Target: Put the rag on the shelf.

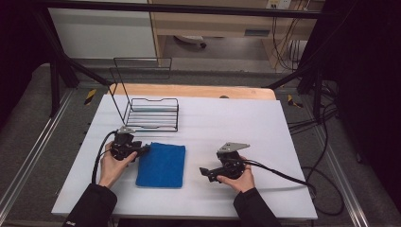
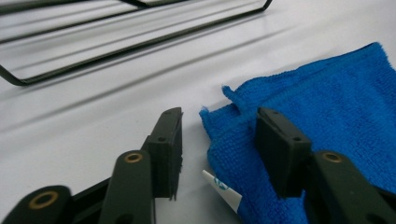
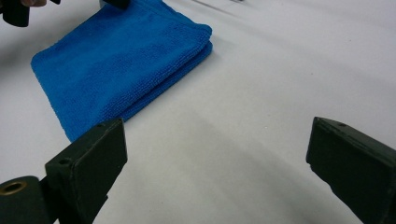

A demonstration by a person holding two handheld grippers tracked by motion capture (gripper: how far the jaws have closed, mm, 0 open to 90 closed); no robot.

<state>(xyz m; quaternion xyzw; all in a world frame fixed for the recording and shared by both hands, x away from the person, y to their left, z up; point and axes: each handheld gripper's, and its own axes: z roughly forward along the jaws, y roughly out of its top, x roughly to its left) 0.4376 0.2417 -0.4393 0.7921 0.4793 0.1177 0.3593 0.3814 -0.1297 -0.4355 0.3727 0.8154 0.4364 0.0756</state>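
A folded blue cloth lies flat on the white table, left of centre. My left gripper is at the cloth's far-left corner. In the left gripper view the left gripper is open, one jaw on the bare table and the other over the cloth, with the corner and a white label between them. My right gripper is held to the right of the cloth, apart from it. The right gripper stands wide open over bare table, with the cloth ahead of it.
A black wire rack stands just behind the cloth and the left gripper, and its base wires run across the top of the left gripper view. Cables trail off the right side. A wooden board edges the table's back.
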